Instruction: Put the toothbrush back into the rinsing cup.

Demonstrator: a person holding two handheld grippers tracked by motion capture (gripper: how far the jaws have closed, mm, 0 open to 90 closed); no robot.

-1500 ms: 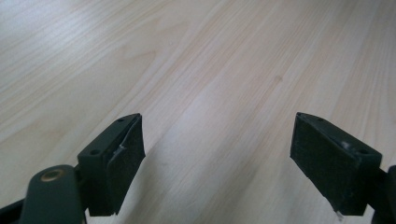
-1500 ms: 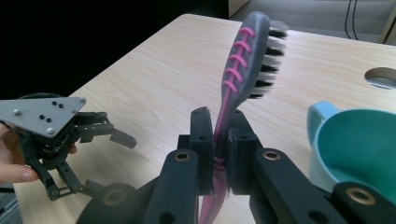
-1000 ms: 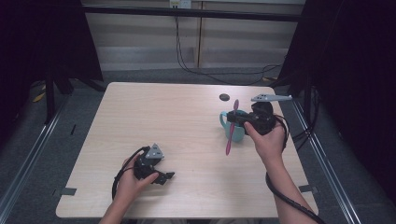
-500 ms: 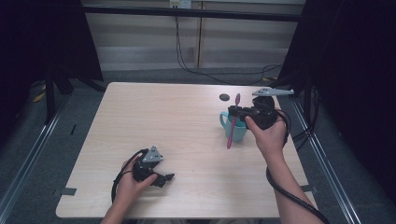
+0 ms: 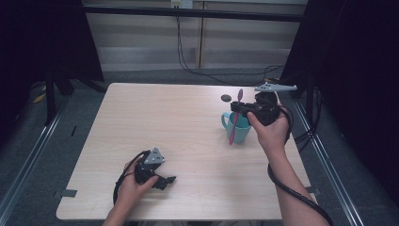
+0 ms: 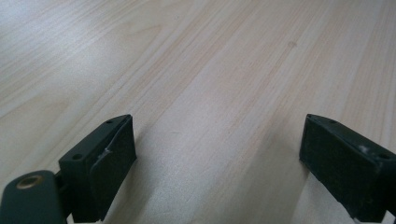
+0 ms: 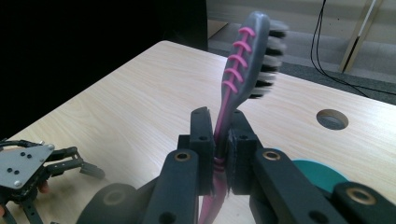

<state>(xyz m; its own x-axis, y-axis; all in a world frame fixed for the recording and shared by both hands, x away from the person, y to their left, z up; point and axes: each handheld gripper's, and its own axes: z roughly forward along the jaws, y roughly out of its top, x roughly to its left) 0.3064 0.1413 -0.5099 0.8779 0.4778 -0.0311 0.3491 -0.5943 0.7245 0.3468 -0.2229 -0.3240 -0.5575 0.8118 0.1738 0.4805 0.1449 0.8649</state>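
Note:
A pink and grey toothbrush (image 5: pixel 235 117) (image 7: pixel 246 65) stands nearly upright, bristle head up, with my right gripper (image 5: pixel 241 108) (image 7: pixel 219 140) shut on its neck. Its handle end hangs in front of a teal mug (image 5: pixel 239 128) (image 7: pixel 310 173) on the right side of the table; whether it is inside the mug I cannot tell. My left gripper (image 5: pixel 165 181) (image 6: pixel 217 163) rests open on the wood near the table's front left, nothing between its jaws. It also appears far off in the right gripper view (image 7: pixel 81 168).
The light wooden table (image 5: pixel 155 117) has a round dark hole (image 5: pixel 226 98) (image 7: pixel 332 119) behind the mug. Cables trail from both grippers; the right one loops off the table's right edge (image 5: pixel 291 188). Dark curtains stand at both sides.
My right gripper has carried the toothbrush up and toward the far side, tipping it from slanted to nearly upright over the mug. The left gripper has stayed put.

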